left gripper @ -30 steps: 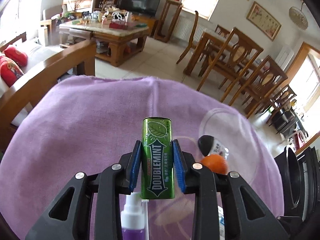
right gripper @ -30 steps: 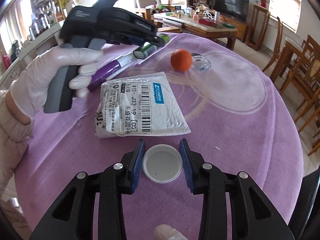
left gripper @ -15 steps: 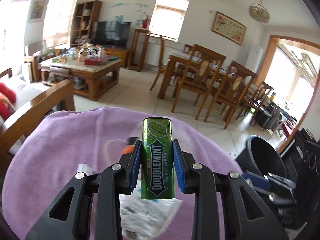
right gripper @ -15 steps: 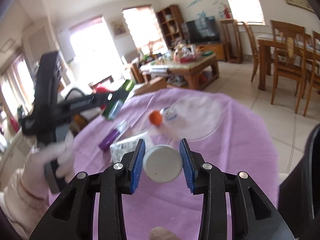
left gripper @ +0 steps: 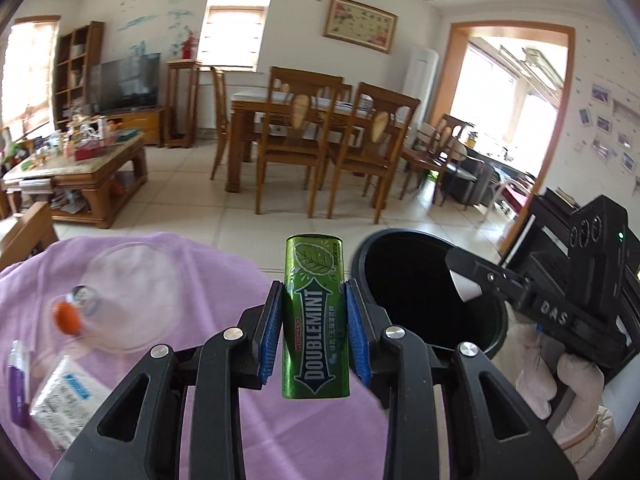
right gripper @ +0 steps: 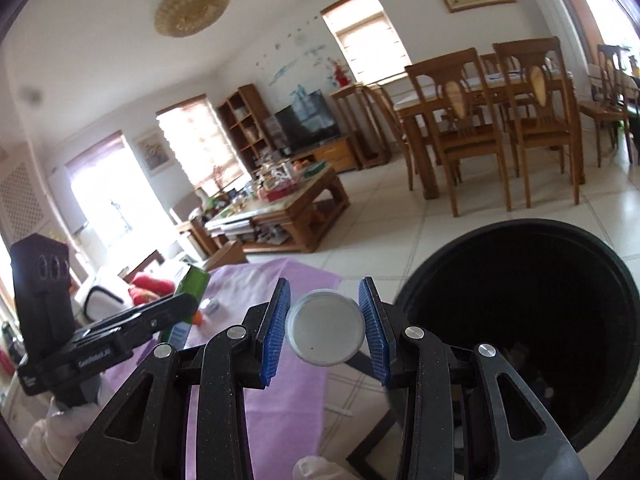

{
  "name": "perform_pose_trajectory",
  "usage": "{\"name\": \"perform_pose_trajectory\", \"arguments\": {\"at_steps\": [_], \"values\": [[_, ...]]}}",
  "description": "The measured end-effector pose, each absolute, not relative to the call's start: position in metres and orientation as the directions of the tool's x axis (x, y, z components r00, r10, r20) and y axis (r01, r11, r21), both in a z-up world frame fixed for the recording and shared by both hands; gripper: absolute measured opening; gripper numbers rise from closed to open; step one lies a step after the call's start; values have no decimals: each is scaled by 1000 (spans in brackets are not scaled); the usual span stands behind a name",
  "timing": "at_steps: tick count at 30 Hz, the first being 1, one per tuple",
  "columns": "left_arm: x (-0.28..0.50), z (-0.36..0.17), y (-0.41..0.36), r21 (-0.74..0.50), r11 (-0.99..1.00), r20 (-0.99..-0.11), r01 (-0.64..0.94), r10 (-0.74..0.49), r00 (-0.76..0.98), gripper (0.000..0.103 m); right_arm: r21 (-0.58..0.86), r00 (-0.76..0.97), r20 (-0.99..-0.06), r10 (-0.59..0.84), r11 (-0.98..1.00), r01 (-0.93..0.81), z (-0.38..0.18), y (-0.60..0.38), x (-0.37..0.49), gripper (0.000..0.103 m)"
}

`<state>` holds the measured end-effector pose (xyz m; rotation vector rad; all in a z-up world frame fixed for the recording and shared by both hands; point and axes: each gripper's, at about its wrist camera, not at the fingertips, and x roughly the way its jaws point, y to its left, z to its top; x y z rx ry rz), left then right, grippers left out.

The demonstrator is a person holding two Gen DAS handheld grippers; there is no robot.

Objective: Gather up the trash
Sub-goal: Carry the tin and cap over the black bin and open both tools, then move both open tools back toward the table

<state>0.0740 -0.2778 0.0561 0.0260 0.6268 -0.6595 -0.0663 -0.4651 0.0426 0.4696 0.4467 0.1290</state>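
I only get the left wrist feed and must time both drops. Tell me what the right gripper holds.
Observer: The right gripper is shut on a white cup, bottom facing its camera.
Operator: Report whether the black bin has anything inside.
Observer: Yes, the right wrist view shows dim bits of rubbish low in the black bin.
Operator: Say where the cup sits relative to it.
Observer: In that view the cup lies left of the bin's rim, not over the opening.

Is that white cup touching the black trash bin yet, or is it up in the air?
Apart. In the right wrist view the white cup sits between the right gripper's blue pads, left of the black bin's rim with floor visible between them.
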Motion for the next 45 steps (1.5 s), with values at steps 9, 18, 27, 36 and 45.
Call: {"name": "perform_pose_trajectory", "arguments": {"at_steps": [9,18,27,36,45], "values": [[68,26,-359,-177,718,-586,673,-626,514,31,521,900,-421,110,842,140,-2,-567,-94,36],[73,-3,-408,-182,683,-633,708,-632,446,31,550,882,-462,95,811,201,-46,-601,-92,36],[71,-23,-426,-164,676,-677,718,-607,417,31,532,876,-474,89,822,205,-55,-597,-85,36],[63,-18,-432,-119,678,-692,726,-581,429,34,528,871,-484,90,824,208,-51,-587,-83,40],[47,-3,-409,-78,704,-666,706,-564,488,59,536,881,-462,106,824,182,-37,-574,-88,58]]}}
